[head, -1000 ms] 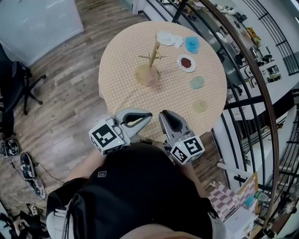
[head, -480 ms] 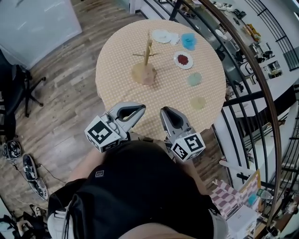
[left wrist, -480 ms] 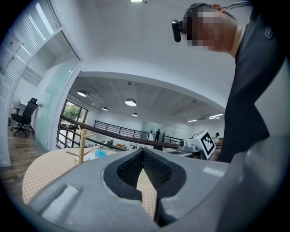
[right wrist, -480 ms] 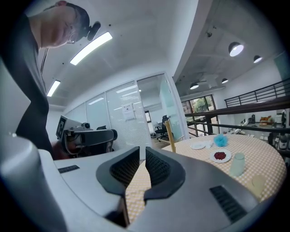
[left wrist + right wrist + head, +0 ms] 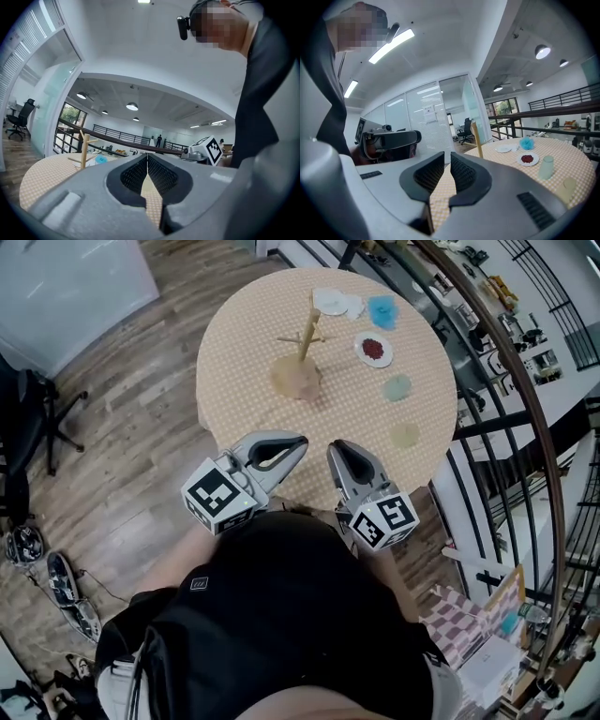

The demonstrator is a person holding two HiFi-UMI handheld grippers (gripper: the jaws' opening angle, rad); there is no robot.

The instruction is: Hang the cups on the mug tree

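A wooden mug tree [image 5: 306, 341] stands bare on the far left part of the round checkered table [image 5: 253, 352]; it also shows in the left gripper view [image 5: 83, 150] and the right gripper view [image 5: 477, 138]. A pale green cup [image 5: 397, 386] [image 5: 546, 167] and a pale yellow cup [image 5: 405, 435] [image 5: 568, 186] stand on the table's right side. My left gripper [image 5: 302, 441] [image 5: 147, 155] hovers at the near table edge, shut and empty. Beside it, my right gripper [image 5: 335, 446] [image 5: 447, 154] is shut to a thin slit, holding nothing.
A plate with red bits [image 5: 374, 349], a blue fluffy thing [image 5: 382, 307] and white plates [image 5: 333, 302] sit at the table's far side. A dark railing [image 5: 511, 418] runs close along the right. An office chair [image 5: 37, 418] stands left on the wood floor.
The head view has shifted a little. Both grippers stay shut and side by side at the near table edge, barely moved.
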